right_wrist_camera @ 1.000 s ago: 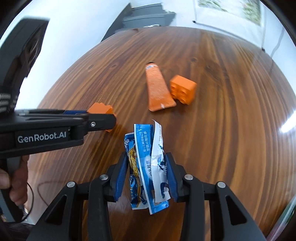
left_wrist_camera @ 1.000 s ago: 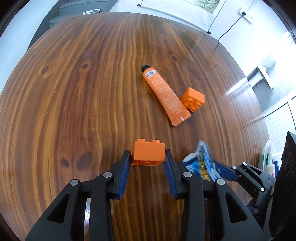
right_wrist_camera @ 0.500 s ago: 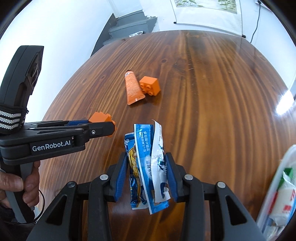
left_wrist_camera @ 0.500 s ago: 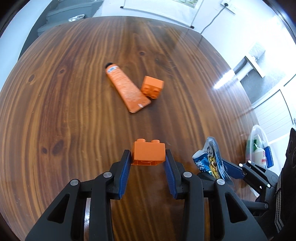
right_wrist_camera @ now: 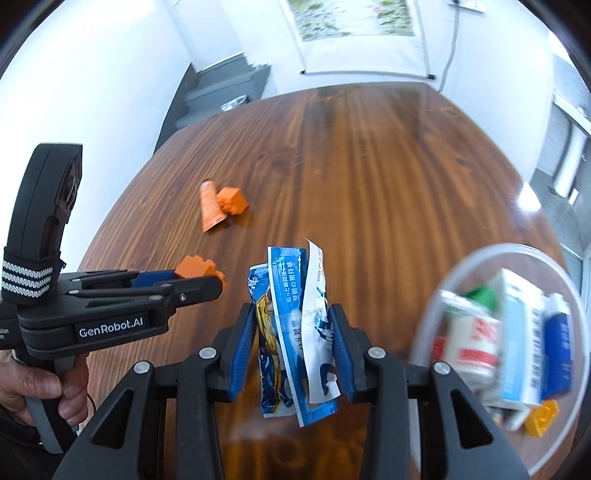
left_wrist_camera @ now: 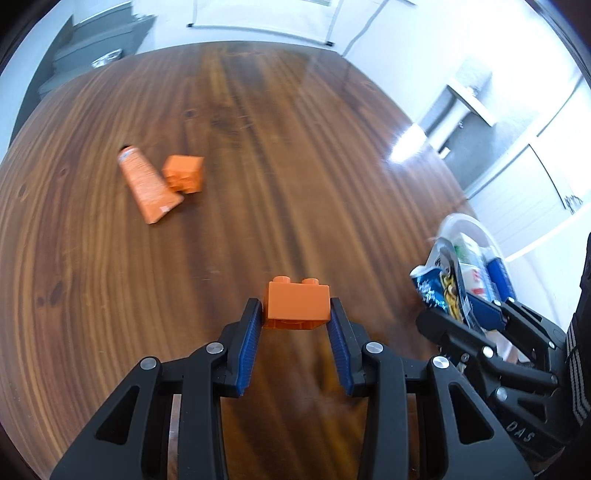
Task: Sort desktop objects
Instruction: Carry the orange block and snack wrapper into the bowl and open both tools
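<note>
My left gripper (left_wrist_camera: 295,314) is shut on an orange toy brick (left_wrist_camera: 298,303) and holds it above the wooden table (left_wrist_camera: 258,147). It also shows at the left of the right wrist view (right_wrist_camera: 207,277). My right gripper (right_wrist_camera: 293,325) is shut on blue snack packets (right_wrist_camera: 295,332), also seen at the right of the left wrist view (left_wrist_camera: 439,291). An orange tube (left_wrist_camera: 147,186) and a second orange brick (left_wrist_camera: 184,173) lie touching on the table at the far left. A clear round container (right_wrist_camera: 436,314) holding several items stands at the right.
The container (left_wrist_camera: 467,223) sits near the table's right edge. Behind the table are a white wall with a hanging poster (right_wrist_camera: 351,22) and a grey cabinet (right_wrist_camera: 225,88). A person's hand (right_wrist_camera: 33,387) holds the left gripper's handle.
Both grippers have swung to the right with their loads. The tube and loose brick have slid left in both views, and the clear container has come into view at the right.
</note>
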`<state>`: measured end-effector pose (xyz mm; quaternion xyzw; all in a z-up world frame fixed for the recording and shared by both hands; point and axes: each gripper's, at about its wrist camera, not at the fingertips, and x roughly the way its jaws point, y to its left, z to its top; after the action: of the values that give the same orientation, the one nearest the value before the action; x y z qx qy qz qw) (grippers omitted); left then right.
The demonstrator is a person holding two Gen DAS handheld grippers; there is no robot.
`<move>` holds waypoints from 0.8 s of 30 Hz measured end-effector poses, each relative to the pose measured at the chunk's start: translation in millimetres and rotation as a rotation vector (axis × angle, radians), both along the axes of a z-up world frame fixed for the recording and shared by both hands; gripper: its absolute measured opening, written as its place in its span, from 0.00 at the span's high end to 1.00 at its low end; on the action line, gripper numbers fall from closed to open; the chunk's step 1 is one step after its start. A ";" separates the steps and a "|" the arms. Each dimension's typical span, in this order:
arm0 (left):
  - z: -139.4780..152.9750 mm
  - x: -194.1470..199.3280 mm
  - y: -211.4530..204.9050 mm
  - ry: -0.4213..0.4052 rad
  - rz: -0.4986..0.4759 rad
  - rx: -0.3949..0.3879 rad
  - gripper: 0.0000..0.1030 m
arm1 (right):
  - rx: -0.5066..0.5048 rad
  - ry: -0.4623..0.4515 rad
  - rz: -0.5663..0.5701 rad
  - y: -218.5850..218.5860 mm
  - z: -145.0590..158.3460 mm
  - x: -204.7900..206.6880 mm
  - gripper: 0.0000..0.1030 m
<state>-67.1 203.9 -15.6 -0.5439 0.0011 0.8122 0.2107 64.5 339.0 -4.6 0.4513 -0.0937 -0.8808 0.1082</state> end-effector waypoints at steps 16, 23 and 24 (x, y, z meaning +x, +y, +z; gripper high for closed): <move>22.9 60.2 93.6 0.068 -0.221 0.050 0.62 | 0.004 0.033 -0.232 131.2 9.8 55.4 0.57; 23.5 76.0 133.3 0.062 -0.293 0.051 0.62 | 0.003 0.039 -0.253 165.0 10.5 68.7 0.57; 23.2 77.8 137.1 0.058 -0.298 0.047 0.62 | 0.003 0.039 -0.254 168.2 10.2 69.6 0.57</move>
<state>10.7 340.9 7.6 -0.5089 0.0689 0.7871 0.3417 134.2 507.2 5.6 0.4187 -0.1468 -0.8962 -0.0032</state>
